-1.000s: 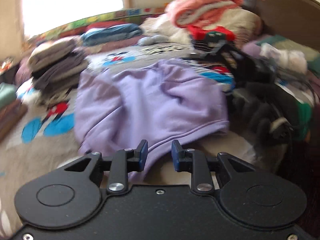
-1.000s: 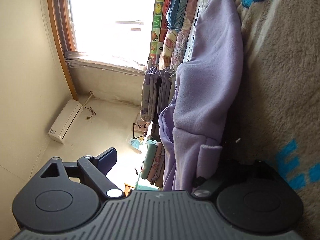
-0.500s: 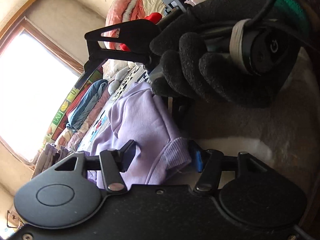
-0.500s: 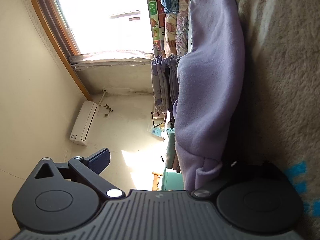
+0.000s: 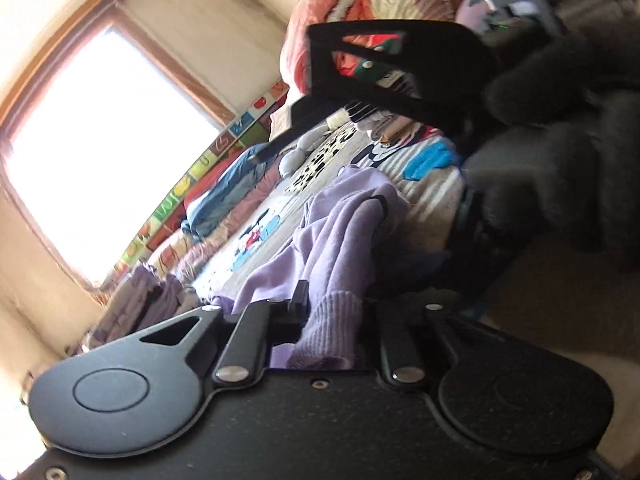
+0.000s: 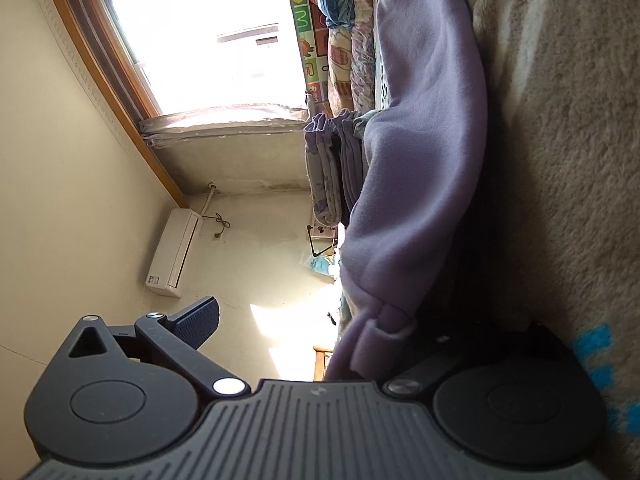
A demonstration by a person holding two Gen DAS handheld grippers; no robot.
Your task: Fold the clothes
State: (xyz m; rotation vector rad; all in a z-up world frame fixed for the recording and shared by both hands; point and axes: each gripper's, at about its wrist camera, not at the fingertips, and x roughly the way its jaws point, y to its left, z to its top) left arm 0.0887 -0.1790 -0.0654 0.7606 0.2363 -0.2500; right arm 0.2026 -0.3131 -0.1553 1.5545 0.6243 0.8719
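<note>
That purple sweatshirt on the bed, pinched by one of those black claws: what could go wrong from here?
The left gripper has just closed on only the ribbed cuff of the purple sweatshirt, so the cuff could slip out when lifted. The right gripper stands wide open beside the hem; one-sided lifting might bunch the garment.

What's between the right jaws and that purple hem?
Nothing visible. The right gripper stands open with the purple sweatshirt hem already between its jaws. The left gripper, jaws just closing, is shut on the ribbed cuff.

Bright window [image 6: 208, 36], cream walls [image 6: 52, 184], possibly an air conditioner [image 6: 174, 252]
</note>
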